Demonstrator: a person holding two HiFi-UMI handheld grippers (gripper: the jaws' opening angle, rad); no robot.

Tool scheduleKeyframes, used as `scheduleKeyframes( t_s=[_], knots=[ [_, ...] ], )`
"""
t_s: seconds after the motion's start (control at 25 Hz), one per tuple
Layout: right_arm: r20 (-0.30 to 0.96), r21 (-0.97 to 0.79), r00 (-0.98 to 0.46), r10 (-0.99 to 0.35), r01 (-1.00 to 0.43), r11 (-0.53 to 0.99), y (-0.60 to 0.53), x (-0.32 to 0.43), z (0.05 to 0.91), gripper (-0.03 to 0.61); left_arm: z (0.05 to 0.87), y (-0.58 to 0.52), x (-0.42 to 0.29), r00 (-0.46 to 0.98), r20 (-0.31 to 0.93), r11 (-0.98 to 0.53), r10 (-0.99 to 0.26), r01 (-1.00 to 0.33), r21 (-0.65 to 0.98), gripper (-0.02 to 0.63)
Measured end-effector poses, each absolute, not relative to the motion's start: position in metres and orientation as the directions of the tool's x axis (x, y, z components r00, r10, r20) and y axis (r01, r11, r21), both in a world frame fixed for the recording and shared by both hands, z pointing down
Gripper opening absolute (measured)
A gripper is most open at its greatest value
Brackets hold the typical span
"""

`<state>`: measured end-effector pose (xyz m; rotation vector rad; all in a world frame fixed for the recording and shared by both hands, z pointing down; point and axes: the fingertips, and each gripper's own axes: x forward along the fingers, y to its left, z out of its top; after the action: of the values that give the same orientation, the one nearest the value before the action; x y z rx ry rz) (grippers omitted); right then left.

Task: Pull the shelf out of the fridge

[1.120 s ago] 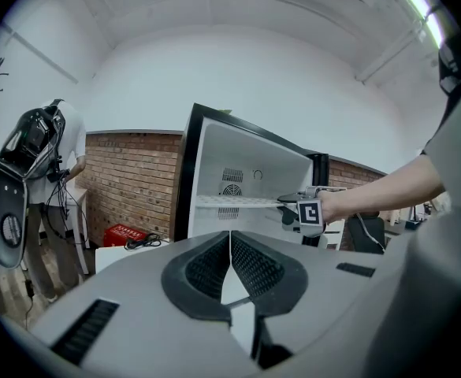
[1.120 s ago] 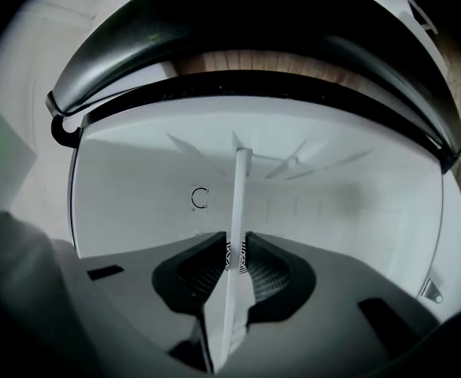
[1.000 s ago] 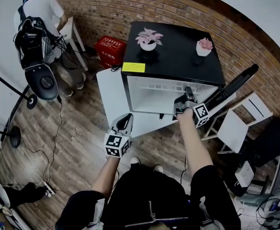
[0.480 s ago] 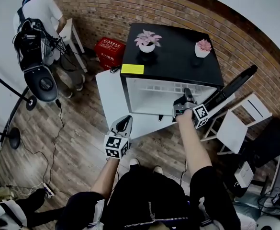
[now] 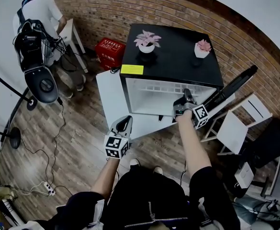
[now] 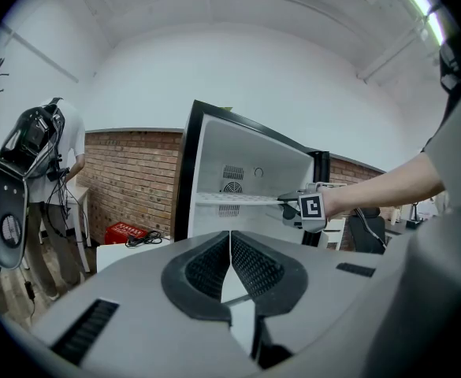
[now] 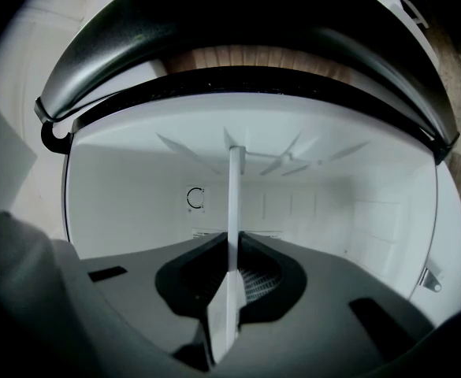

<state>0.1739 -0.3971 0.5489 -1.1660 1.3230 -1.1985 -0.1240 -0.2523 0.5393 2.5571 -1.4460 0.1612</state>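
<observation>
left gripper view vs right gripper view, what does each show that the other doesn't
Only the left gripper view: the left gripper, shut and empty, the brick wall, the red crate, and the right gripper seen from outside at the front edge of the shelf.
Only the right gripper view: the right gripper's jaws clamped on that shelf, seen edge-on, close up inside the fridge.
Both: the open fridge's white interior and the shelf.

The leg that lay beside the power strip on the floor has moved away from it.
</observation>
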Motion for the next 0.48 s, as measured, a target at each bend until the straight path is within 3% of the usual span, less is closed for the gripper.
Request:
scheduleKeyframes(
  t_s=[0.48],
  knots=[
    [-0.05,-0.999,-0.082,-0.995,-0.016,0.052,-0.387,0.172,0.552,0.026,0.538,-0.25,-0.116,0.523,0.19,-0.508,-0.831,-0.852,0.125,0.023]
  ],
)
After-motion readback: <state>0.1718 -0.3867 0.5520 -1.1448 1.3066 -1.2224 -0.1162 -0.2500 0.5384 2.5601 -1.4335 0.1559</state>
